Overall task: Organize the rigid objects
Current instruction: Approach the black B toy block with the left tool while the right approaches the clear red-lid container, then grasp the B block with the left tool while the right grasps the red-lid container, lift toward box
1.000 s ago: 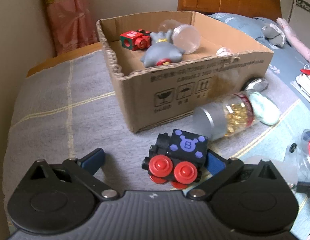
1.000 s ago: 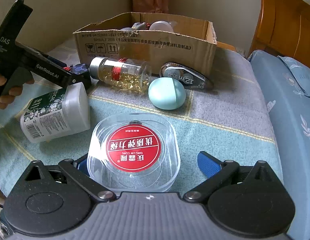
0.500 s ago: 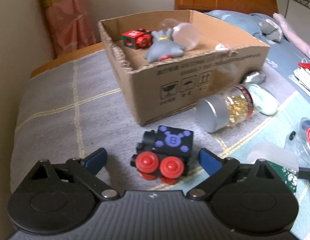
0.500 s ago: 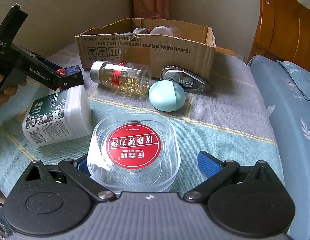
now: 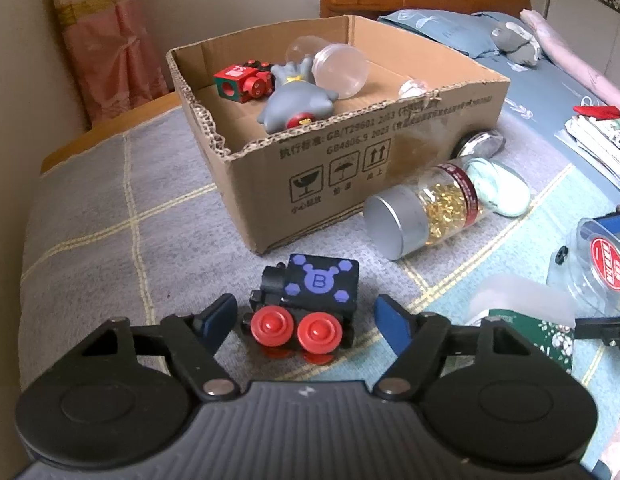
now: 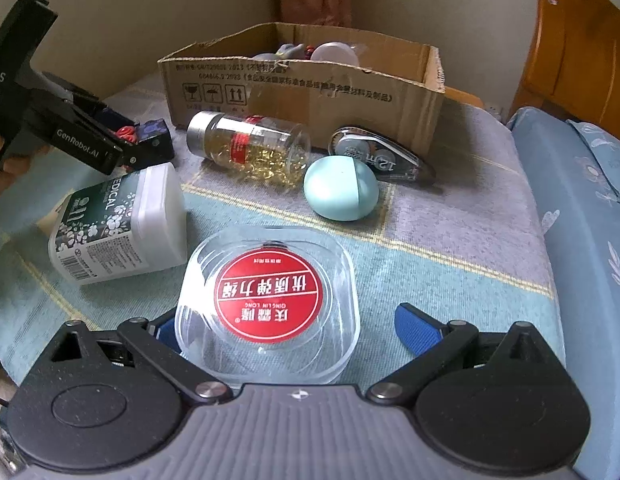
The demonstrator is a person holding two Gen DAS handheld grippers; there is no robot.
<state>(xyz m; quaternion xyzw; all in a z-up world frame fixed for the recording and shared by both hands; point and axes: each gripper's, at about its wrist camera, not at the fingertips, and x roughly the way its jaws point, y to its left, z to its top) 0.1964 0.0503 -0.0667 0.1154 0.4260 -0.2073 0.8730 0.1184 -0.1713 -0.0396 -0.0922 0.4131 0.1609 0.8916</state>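
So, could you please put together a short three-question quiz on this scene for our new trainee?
1. True or false: the black toy train already lies inside the cardboard box.
2. Which thing sits between the right claw fingers? A) the mint egg-shaped case B) the clear container with the red label C) the capsule bottle
3. Fill in: the capsule bottle lies on its ____.

Key: 1 false; 2 B; 3 side.

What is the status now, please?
Left gripper closing around toy train, pads not yet touching. Right gripper open around clear case. Box ahead, nothing in the way.
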